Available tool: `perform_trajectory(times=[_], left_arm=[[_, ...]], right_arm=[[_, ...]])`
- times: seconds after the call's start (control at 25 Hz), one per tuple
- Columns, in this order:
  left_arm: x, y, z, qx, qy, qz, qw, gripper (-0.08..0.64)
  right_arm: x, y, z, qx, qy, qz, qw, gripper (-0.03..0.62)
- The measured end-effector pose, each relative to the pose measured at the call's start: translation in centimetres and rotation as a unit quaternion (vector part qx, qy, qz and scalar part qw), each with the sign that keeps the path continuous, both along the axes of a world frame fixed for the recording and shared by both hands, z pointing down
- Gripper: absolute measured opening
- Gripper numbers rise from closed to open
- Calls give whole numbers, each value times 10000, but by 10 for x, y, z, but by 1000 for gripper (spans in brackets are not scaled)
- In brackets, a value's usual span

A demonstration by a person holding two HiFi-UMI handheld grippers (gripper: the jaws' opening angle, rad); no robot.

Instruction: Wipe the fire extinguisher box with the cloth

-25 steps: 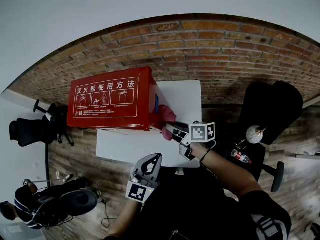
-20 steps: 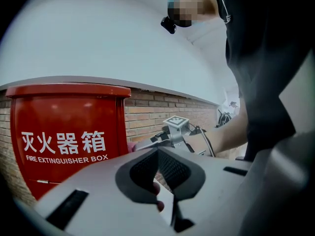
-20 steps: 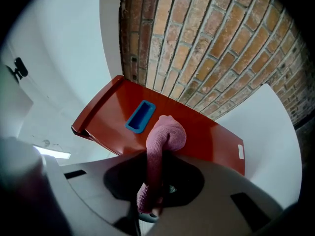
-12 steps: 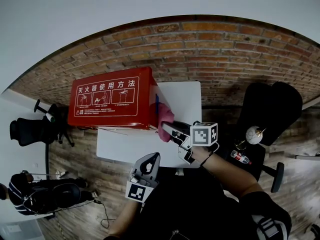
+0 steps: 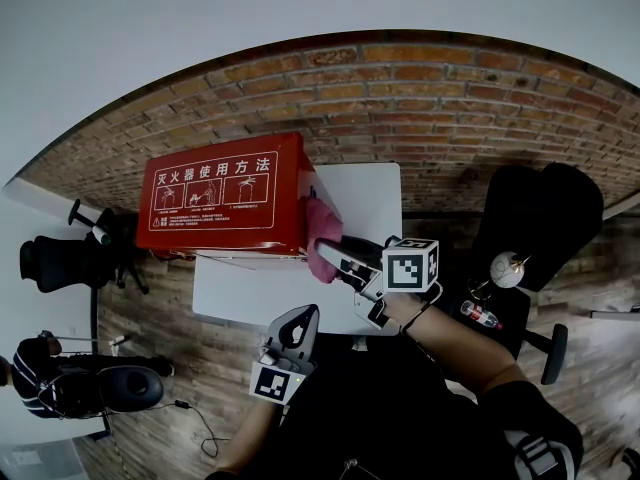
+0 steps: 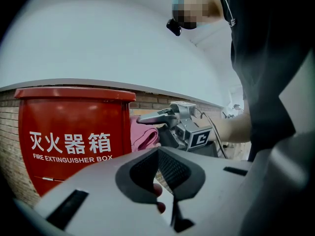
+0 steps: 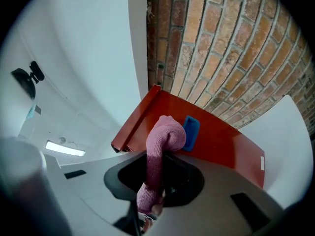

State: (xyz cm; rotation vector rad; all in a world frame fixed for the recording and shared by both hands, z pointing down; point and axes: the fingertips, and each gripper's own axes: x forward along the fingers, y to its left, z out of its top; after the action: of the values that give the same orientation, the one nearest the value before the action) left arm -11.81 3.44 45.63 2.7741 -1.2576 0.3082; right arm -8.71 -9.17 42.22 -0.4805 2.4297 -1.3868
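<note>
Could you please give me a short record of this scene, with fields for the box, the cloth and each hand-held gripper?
Box: red fire extinguisher box, on white table
Cloth: pink cloth, pressed against box's end, beside blue handle
Right hand-held gripper: shut on cloth
Left hand-held gripper: jaws together, empty, away from box

The fire extinguisher box (image 5: 220, 208) is red, the cloth (image 5: 322, 230) pink.

My right gripper (image 5: 328, 255) slides the cloth (image 5: 322, 224) slightly leftward, pressing it closer against the fire extinguisher box (image 5: 220, 203) side.
</note>
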Motion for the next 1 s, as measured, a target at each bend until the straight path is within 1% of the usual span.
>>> perform_trajectory(times=[0.2, 0.36, 0.48, 0.64, 0.72, 0.76, 0.84, 1.0], left_arm=[[0, 0, -4, 93, 35, 16, 9999, 46], [-4, 1, -6, 156, 31, 18, 9999, 46], [-8, 2, -9, 158, 46, -11, 9999, 46], [-13, 2, -12, 167, 84, -69, 9998, 46], [-16, 2, -13, 223, 63, -76, 9997, 46], [-18, 2, -13, 241, 55, -87, 9997, 46], [-22, 3, -14, 248, 63, -134, 9996, 46], [-32, 6, -18, 285, 114, -220, 9993, 46]], right_arm=[[0, 4, -25, 208, -169, -90, 9996, 78], [0, 6, -40, 245, -346, -91, 9991, 78], [1, 7, -50, 171, -559, -98, 9982, 78], [2, 7, -57, -153, -956, -132, 9952, 78], [1, 7, -58, -242, -1064, -119, 9940, 78], [1, 7, -58, -238, -1068, -84, 9940, 78], [2, 8, -57, -122, -928, 63, 9956, 78], [7, 9, -55, 361, -294, 549, 9974, 78]])
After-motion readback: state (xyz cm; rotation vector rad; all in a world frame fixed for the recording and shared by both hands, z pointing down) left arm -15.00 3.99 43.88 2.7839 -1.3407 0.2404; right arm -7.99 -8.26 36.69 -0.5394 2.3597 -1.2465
